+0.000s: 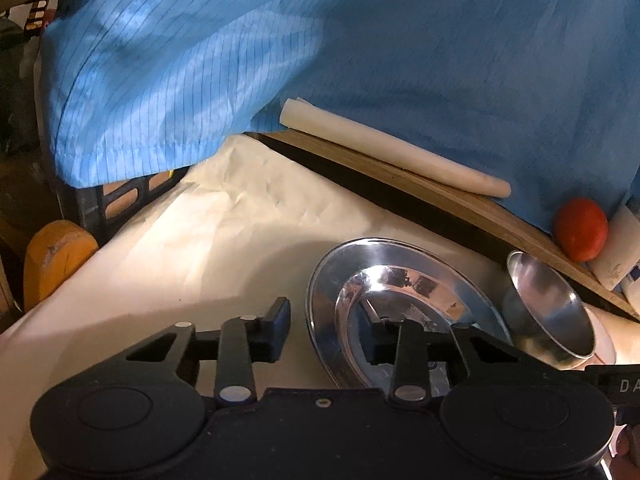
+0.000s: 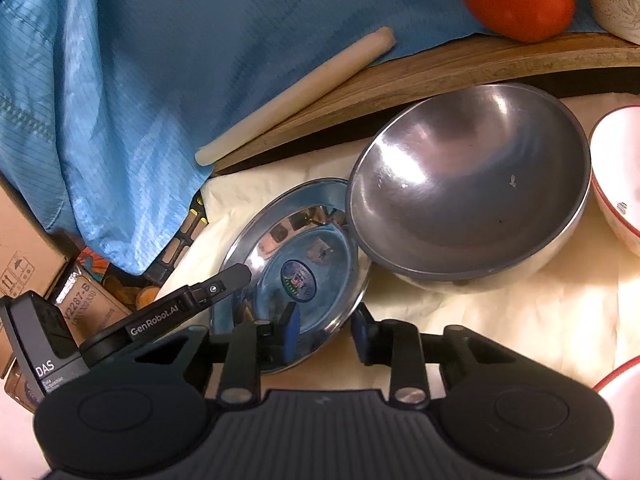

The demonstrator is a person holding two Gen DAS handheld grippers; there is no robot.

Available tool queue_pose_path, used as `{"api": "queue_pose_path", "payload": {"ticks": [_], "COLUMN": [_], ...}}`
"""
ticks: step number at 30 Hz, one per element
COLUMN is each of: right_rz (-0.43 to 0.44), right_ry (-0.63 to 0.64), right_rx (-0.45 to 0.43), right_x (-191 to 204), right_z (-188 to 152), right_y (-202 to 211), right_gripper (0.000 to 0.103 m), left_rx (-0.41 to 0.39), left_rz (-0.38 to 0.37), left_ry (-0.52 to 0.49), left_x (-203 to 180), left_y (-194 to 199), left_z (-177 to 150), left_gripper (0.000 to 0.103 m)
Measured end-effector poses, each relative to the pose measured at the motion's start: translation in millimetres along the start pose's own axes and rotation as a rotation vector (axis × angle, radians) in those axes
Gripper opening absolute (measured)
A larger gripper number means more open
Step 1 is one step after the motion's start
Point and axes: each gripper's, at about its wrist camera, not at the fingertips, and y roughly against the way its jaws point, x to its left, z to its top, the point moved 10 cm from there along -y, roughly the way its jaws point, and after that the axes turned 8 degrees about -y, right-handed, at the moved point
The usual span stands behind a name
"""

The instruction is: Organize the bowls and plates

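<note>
Left wrist view: the left gripper [image 1: 326, 334] straddled the steel plate [image 1: 400, 308]'s left rim, fingers apart, not pressing. The right gripper [image 2: 326, 330] bracketed its near rim likewise, equally close. One steel bowl [image 2: 472, 196] overlapped the plate's right edge; two white bowls [image 2: 620, 184] sat rightmost.

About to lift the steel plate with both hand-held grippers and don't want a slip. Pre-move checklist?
1. Rim of steel plate between left hand-held gripper jaws: ok.
2. Rim between right hand-held gripper jaws: ok.
3. Pads pressing the rim: not ok, gaps show on both.
4. steel bowl clear of the plate: cannot tell, they overlap in the right wrist view.
5. Plate empty: ok, only a sticker.
</note>
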Motion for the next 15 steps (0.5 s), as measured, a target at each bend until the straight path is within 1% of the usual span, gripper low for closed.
{"api": "queue_pose_path", "payload": {"ticks": [1, 2, 4, 9, 15], "right_rz": [-0.002, -0.005, -0.008, -0.014, -0.008], "right_ry": [0.004, 0.009, 0.015, 0.026, 0.057], "right_rx": [0.000, -0.002, -0.003, -0.003, -0.004], "right_x": [-0.3, -0.4, -0.2, 0.3, 4.2], "right_z": [-0.3, -0.2, -0.2, -0.4, -2.0], "right_y": [-0.5, -0.2, -0.2, -0.8, 0.7], "right_gripper": [0.030, 0.029, 0.027, 0.023, 0.023], "left_rx": [0.001, 0.003, 0.010, 0.014, 0.009], "left_rz": [0.006, 0.007, 0.000, -0.013, -0.003], "left_ry": [-0.004, -0.005, -0.002, 0.011, 0.019], "left_x": [-0.3, -0.3, -0.3, 0.9, 1.7], "left_y": [-0.3, -0.7, -1.4, -2.5, 5.4], "left_z": [-0.3, -0.5, -0.8, -0.8, -0.5], "left_gripper": [0.030, 0.028, 0.020, 0.019, 0.018]}}
